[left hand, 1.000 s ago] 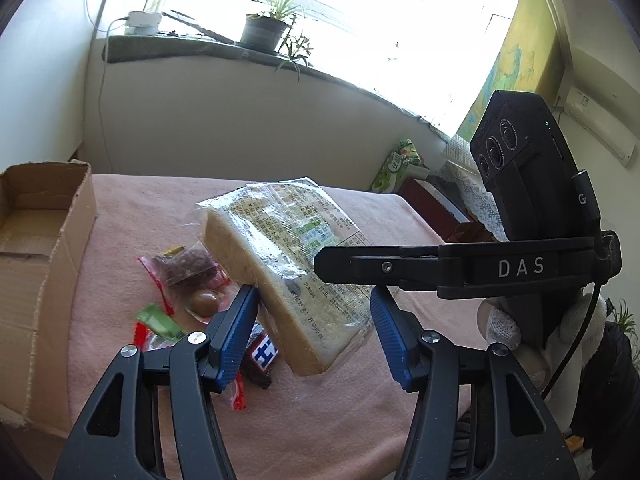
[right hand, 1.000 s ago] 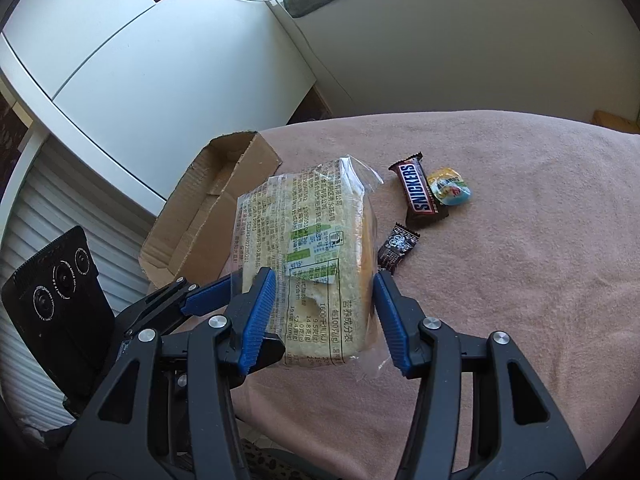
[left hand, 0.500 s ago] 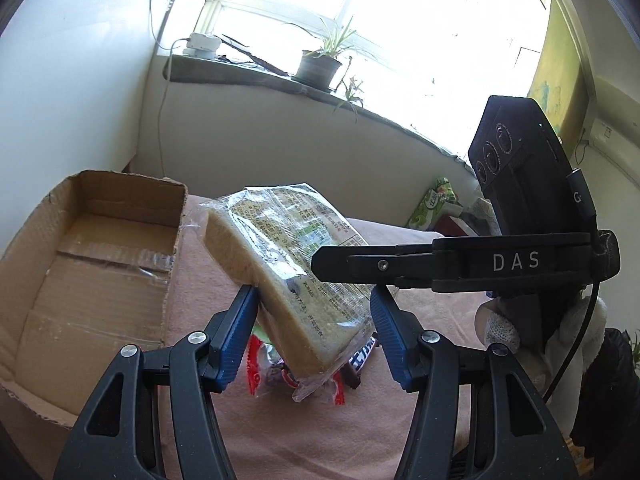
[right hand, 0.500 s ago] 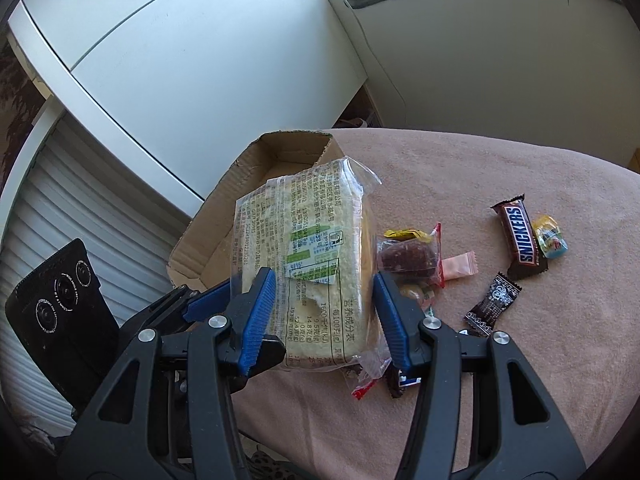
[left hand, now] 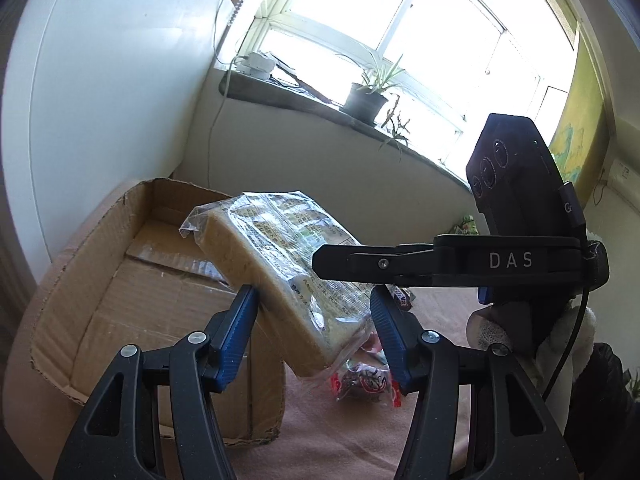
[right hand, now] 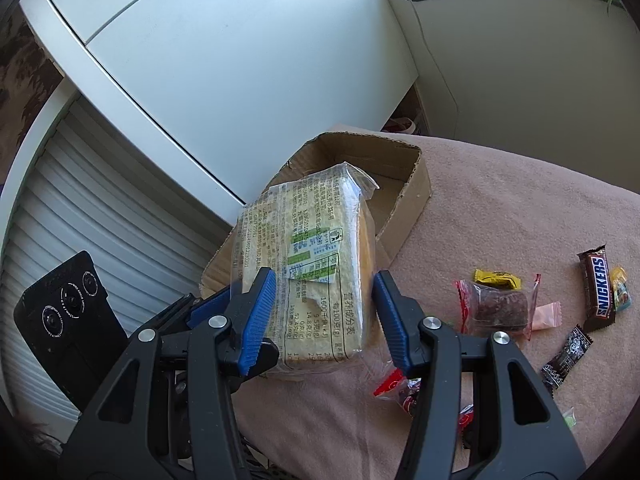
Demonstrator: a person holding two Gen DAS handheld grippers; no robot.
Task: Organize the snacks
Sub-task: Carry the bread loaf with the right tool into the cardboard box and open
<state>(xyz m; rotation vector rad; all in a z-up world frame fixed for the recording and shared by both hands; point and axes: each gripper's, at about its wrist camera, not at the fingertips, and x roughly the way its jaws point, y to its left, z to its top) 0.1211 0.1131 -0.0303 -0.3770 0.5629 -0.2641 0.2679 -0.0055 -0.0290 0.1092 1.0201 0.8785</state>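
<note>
A clear-wrapped loaf of sliced bread (left hand: 276,272) (right hand: 316,268) hangs in the air, gripped from both sides. My left gripper (left hand: 314,320) is shut on its lower end. My right gripper (right hand: 324,308) is shut on it too, and its black arm crosses the left wrist view (left hand: 440,264). The bread is tilted above the near corner of an open cardboard box (left hand: 132,276) (right hand: 400,172), which looks empty. Loose snacks lie on the pink cloth: a Snickers bar (right hand: 598,284), a brown cake in a red-edged wrapper (right hand: 496,308), a yellow candy (right hand: 496,279) and a black candy (right hand: 566,356).
The table has a pink cloth (right hand: 500,208). White cabinet doors (right hand: 220,60) and a slatted shutter (right hand: 80,220) stand behind the box. A window sill with a potted plant (left hand: 366,98) runs along the far wall. A red-wrapped snack (left hand: 366,380) lies under the bread.
Both grippers have carried the bread left from above the loose snacks to over the box's near corner. The box now fills much more of both views.
</note>
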